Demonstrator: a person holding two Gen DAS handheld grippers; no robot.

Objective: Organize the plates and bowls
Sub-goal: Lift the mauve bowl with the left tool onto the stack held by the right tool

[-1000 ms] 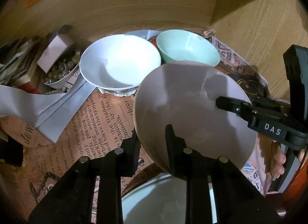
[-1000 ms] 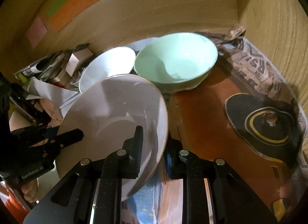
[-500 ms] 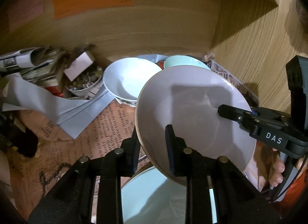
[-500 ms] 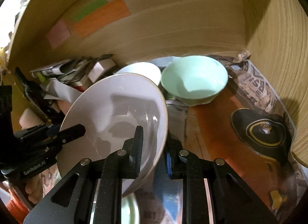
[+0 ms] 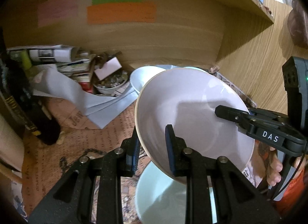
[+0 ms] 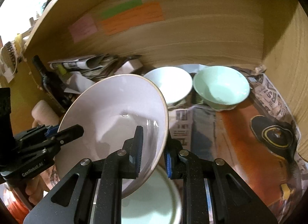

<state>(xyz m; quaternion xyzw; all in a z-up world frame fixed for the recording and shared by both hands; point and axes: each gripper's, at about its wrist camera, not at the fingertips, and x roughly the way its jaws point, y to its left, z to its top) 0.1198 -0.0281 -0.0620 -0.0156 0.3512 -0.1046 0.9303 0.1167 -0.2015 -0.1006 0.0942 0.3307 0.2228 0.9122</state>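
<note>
i have the pale plate (image 5: 192, 116) pinched at opposite rims, left gripper (image 5: 152, 147) and right gripper (image 6: 153, 150) both clenched on it, lifted mid-frame over a mint plate (image 6: 152, 200). next i judge: carry it level toward the white bowl (image 6: 169, 83) and green bowl (image 6: 221, 87), upper centre.

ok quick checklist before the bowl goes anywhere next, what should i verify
1. Left gripper clamped on the lilac bowl rim: ok, one finger inside, one outside.
2. Right gripper clamped on the opposite rim: ok.
3. Bowl level: not ok, it hangs steeply tilted.
4. Bowl clear of the pale green dish below it: cannot tell, the gap is hidden.
5. White bowl and green bowl upright at the back, open to stack into: ok.
6. Path to them: ok on the newspaper side; papers clutter the left.
</note>
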